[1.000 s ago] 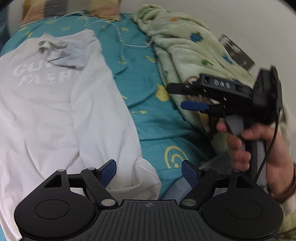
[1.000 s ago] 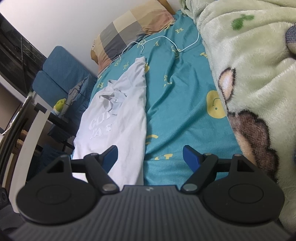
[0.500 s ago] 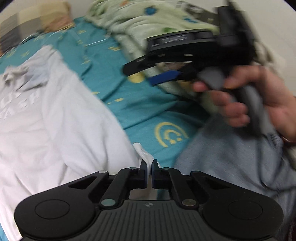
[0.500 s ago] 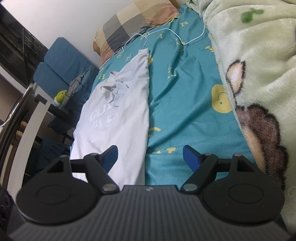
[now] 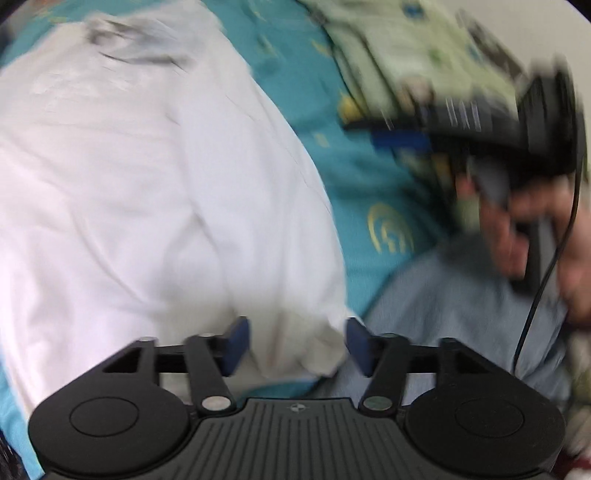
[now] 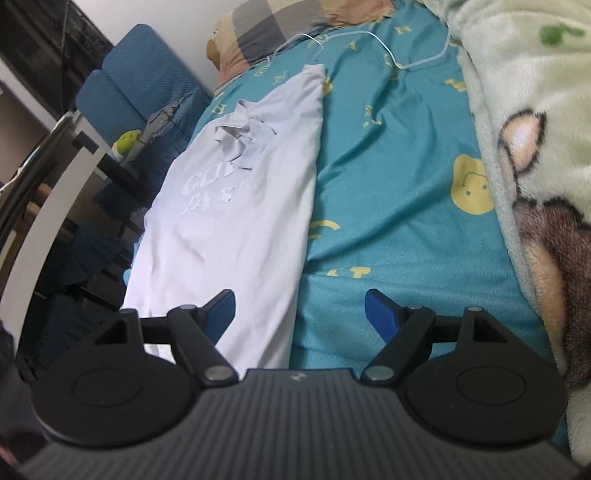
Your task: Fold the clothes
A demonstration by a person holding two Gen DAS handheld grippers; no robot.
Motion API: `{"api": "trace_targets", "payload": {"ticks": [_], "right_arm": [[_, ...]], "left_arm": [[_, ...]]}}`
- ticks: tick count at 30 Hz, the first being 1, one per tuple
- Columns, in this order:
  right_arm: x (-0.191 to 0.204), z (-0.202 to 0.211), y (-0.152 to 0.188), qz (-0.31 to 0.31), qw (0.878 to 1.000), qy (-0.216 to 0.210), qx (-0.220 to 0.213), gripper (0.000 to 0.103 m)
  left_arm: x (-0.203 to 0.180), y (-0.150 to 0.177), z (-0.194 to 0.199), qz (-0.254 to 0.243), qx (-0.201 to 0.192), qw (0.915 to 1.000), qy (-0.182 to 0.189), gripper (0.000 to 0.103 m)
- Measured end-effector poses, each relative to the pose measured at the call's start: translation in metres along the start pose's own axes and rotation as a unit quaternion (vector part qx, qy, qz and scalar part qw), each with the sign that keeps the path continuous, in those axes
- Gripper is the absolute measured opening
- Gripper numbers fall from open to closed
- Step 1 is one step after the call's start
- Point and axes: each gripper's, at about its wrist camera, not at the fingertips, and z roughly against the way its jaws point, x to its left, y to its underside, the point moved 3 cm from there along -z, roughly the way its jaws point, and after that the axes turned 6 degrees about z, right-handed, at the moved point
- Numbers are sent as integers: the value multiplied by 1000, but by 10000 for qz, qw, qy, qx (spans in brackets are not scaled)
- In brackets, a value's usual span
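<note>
A white T-shirt (image 5: 147, 192) with pale lettering lies spread on the teal bed sheet (image 5: 354, 177). My left gripper (image 5: 297, 347) hangs over the shirt's near corner; its jaws are opening, and a bunched fold of the hem sits between the blue pads without being pinched. In the right wrist view the same T-shirt (image 6: 240, 206) runs lengthwise along the bed's left side. My right gripper (image 6: 300, 314) stands open above the shirt's right edge with nothing held. A hand carries that right gripper (image 5: 476, 122) at the far right of the blurred left wrist view.
A green fleece blanket (image 6: 535, 147) with bear prints is heaped along the bed's right side. A checked pillow (image 6: 288, 26) and a white cable (image 6: 369, 40) lie at the head. A blue chair (image 6: 136, 81) stands beyond the bed's left edge. Grey trousers (image 5: 454, 306) show near the hand.
The left gripper shut on the shirt's corner half a second ago and has now spread its jaws again, letting the fabric go. The right gripper drifted slightly and rolled, staying open.
</note>
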Motion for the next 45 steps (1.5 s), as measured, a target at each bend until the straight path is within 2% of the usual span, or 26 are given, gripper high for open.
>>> {"api": "trace_targets", "payload": {"ticks": [2, 3, 4, 5, 7, 9, 10, 11, 15, 19, 21, 26, 32, 34, 37, 38, 39, 40, 42, 45], "right_arm": [[3, 3, 1, 92, 9999, 35, -41, 79], [5, 3, 1, 133, 9999, 63, -57, 79], [6, 4, 1, 158, 9998, 86, -73, 79], [7, 4, 1, 179, 9997, 106, -88, 79], [9, 1, 1, 175, 9998, 112, -76, 79], [11, -2, 1, 166, 9998, 101, -36, 79], [12, -5, 1, 168, 9998, 63, 5, 79], [13, -9, 2, 175, 9998, 33, 53, 79], [18, -32, 5, 262, 9989, 95, 381, 78], [21, -46, 6, 270, 9983, 40, 514, 78], [23, -52, 6, 265, 9981, 3, 555, 78], [26, -74, 9, 294, 9966, -47, 763, 79], [26, -84, 6, 329, 9970, -96, 691, 81], [25, -86, 4, 284, 9975, -126, 629, 81], [23, -88, 1, 221, 9982, -168, 539, 81], [23, -89, 0, 221, 9982, -174, 522, 81], [23, -90, 0, 233, 9983, -180, 503, 81], [24, -90, 0, 245, 9984, -181, 481, 81], [24, -91, -1, 263, 9985, -183, 441, 81], [25, -92, -2, 211, 9988, -169, 409, 81]], "left_arm": [[24, -15, 21, 617, -505, 9968, 42, 79], [39, -22, 31, 971, -791, 9921, 70, 79], [59, -32, 40, 1418, -1116, 9835, 89, 79], [81, -42, 48, 1908, -1437, 9710, 86, 81], [127, -61, 59, 2813, -2015, 9382, -59, 82], [171, -81, 67, 3460, -2591, 9002, -524, 82], [193, -92, 69, 3685, -2799, 8838, -690, 82], [215, -102, 71, 3871, -2942, 8712, -684, 82], [283, -131, 65, 4533, -3335, 8250, -510, 82], [329, -151, 45, 4830, -3546, 8001, -284, 82], [350, -161, 32, 4920, -3592, 7928, -176, 82], [385, -185, -3, 5073, -3451, 7896, -105, 82], [420, -202, -26, 5133, -3877, 7656, -67, 87], [434, -202, -33, 5213, -3887, 7597, -47, 87], [457, -202, -44, 5449, -3691, 7529, 92, 85], [463, -200, -47, 5484, -3722, 7487, 152, 81], [468, -200, -49, 5507, -3742, 7459, 192, 73], [471, -200, -50, 5487, -3763, 7463, 194, 68], [472, -203, -49, 5354, -3846, 7517, 159, 46], [465, -211, -37, 5048, -3975, 7663, 1, 21]]}}
